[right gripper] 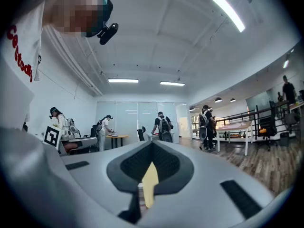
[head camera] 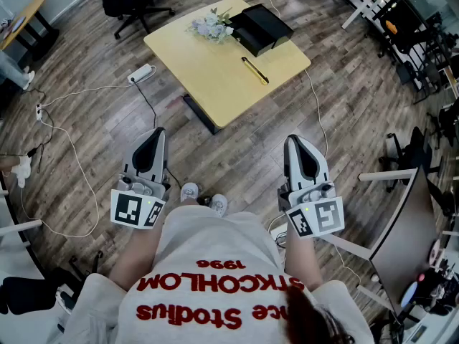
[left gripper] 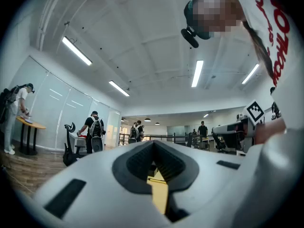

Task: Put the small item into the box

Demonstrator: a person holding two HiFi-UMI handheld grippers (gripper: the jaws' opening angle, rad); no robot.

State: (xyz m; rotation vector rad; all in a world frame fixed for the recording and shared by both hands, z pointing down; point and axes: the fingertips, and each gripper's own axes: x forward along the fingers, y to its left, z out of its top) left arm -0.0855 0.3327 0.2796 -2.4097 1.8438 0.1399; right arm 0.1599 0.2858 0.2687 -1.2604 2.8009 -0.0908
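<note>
Slim dark-and-gold pen-like stick point(head camera: 254, 70), yellow wooden tabletop point(head camera: 204, 70), near open black box point(head camera: 259, 29): probably light, stiff, rollable; pinch mid-length. Closed, empty: left gripper point(head camera: 158, 133), right gripper point(head camera: 293, 141).

Right gripper point(right gripper: 152, 145) is pointing out across the office, jaws closed tip to tip with nothing between them. A sliver of yellow tabletop point(right gripper: 150, 182) shows through the gap below the tips. Beyond, a person with a backpack point(right gripper: 164, 126) stands near the glass wall point(right gripper: 130, 115), and the ceiling lights point(right gripper: 123, 80) are on.
</note>
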